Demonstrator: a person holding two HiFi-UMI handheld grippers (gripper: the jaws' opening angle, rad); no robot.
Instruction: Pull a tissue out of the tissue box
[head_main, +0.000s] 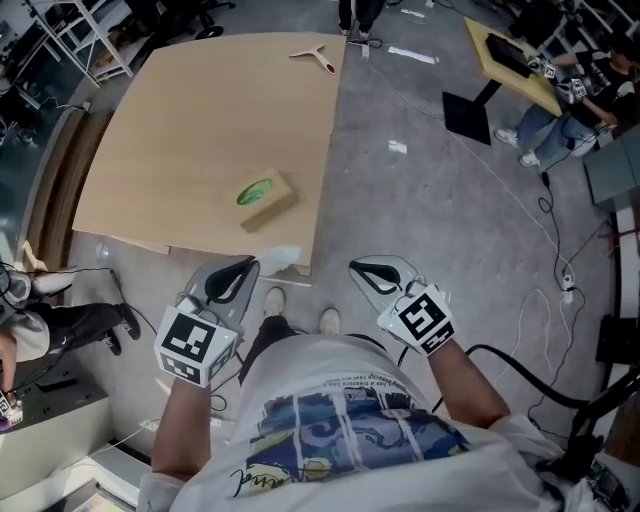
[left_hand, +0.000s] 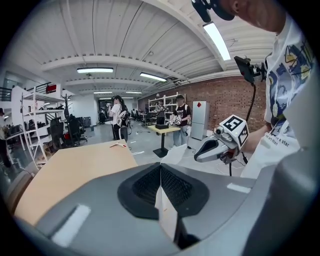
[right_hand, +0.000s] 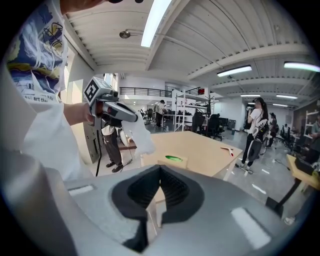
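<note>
The tan tissue box (head_main: 265, 198) with a green oval opening lies on the wooden table (head_main: 180, 130); the right gripper view also has the box (right_hand: 172, 160). My left gripper (head_main: 250, 264) is off the table's near edge, shut on a white tissue (head_main: 281, 259). In the left gripper view the tissue (left_hand: 166, 205) is pinched between the pads and sticks out beyond the tips. From the right gripper view the left gripper (right_hand: 120, 113) holds the tissue (right_hand: 138, 138) hanging free in the air. My right gripper (head_main: 359, 268) is to the right over the floor, shut and holding nothing.
A small white and red tool (head_main: 313, 55) lies at the table's far edge. People stand near a yellow-topped desk (head_main: 512, 62) at the right. Cables (head_main: 560, 290) run over the grey floor. A shelving rack (head_main: 85, 30) stands at the far left.
</note>
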